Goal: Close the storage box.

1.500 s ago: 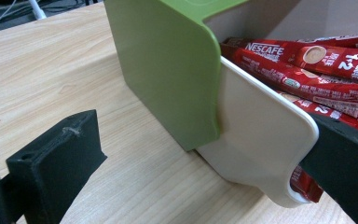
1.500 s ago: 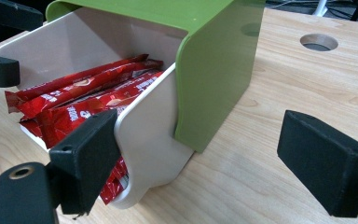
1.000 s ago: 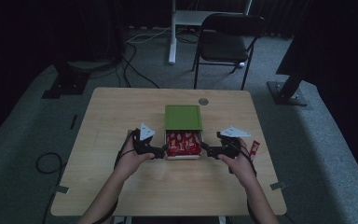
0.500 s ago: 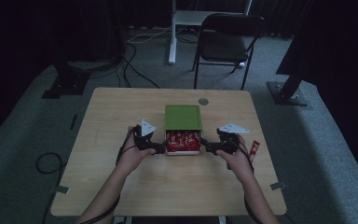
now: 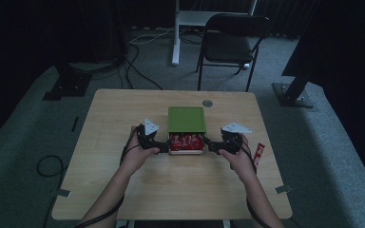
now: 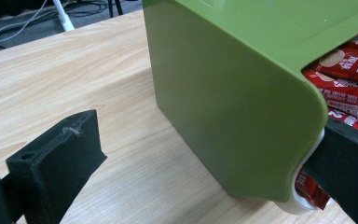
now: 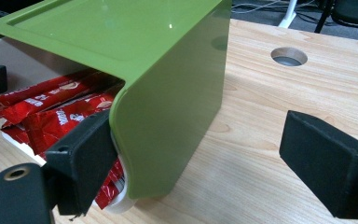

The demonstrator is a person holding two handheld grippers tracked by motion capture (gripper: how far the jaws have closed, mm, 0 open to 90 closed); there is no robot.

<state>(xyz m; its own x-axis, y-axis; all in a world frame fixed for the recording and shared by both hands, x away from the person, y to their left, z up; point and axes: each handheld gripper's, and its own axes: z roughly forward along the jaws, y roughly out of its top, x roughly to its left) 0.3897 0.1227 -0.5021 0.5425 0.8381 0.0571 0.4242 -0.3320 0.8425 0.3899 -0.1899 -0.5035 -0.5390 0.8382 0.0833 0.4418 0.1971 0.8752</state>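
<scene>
- 2 hand-held grippers are working at the near end of a green plastic box (image 5: 186, 119) that is sitting near the middle of a pale wooden table (image 5: 123, 190).
- In the high view the left gripper (image 5: 160, 146) is pressing in at the box's near left corner, and the right gripper (image 5: 209, 146) is mirroring it at the near right corner.
- A white inner tray (image 5: 186, 152) is sticking out of the green shell on the person's side, and red snack packets (image 5: 185, 140) are lying in it.
- In the left gripper view the jaws are standing wide apart: 1 black jaw is hanging free over the bare wood at the left, and the other is sitting against the tray's white rim (image 6: 307, 186) beside the red packets (image 6: 349, 88), at the corner of the green shell (image 6: 233, 107).
- In the right gripper view the jaws are likewise spread: 1 is resting against the front edge of the green shell (image 7: 177, 107) by the packets (image 7: 56, 112), and the other is hovering clear over the table on the far side of the shell.
- A round cable hole (image 7: 289, 56) is showing in the tabletop beyond the box.
- 1 loose red packet (image 5: 259, 154) is lying on the table just right of the right hand (image 5: 237, 159).
- A dark folding chair (image 5: 233, 42) is standing on the grey floor past the table.
</scene>
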